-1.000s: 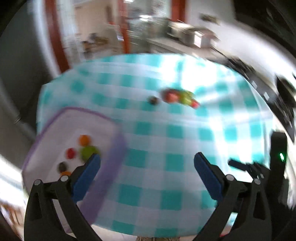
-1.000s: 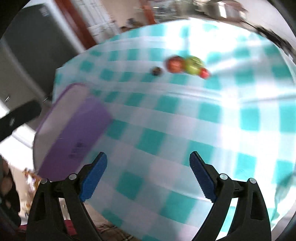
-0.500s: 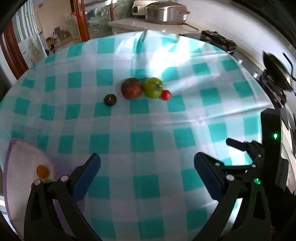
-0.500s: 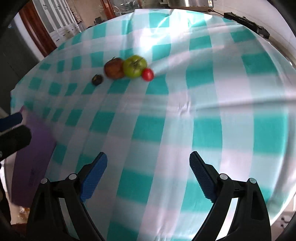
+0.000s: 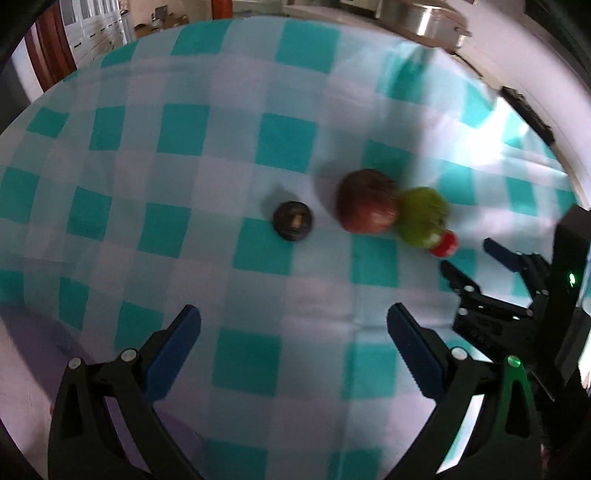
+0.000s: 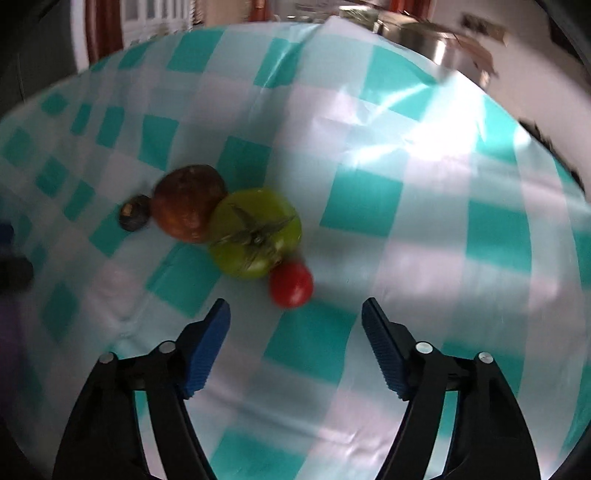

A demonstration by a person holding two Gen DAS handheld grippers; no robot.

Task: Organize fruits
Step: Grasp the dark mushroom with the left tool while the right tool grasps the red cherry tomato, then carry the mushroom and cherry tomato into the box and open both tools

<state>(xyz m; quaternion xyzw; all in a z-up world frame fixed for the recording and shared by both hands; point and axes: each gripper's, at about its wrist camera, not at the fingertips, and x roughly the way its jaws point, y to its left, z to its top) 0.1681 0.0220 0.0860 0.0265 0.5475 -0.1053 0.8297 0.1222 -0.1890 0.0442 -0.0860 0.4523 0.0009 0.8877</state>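
Observation:
A row of fruit lies on the teal-and-white checked cloth: a small dark fruit (image 5: 293,220), a brown-red apple (image 5: 367,206), a green tomato (image 5: 423,217) and a small red tomato (image 5: 444,244). In the right wrist view they are the dark fruit (image 6: 135,213), apple (image 6: 188,203), green tomato (image 6: 255,232) and red tomato (image 6: 291,284). My left gripper (image 5: 293,332) is open and empty, short of the dark fruit. My right gripper (image 6: 295,323) is open and empty, just short of the red tomato; it also shows in the left wrist view (image 5: 476,266).
The purple-rimmed container's edge (image 5: 29,354) shows at the lower left of the left wrist view. A metal pot (image 5: 421,16) stands on a counter behind the table. The table edge curves around the far side.
Both grippers have moved forward toward the row of fruit, which now looks much larger. The container has slid almost out of view. My right gripper's jaws stand somewhat narrower.

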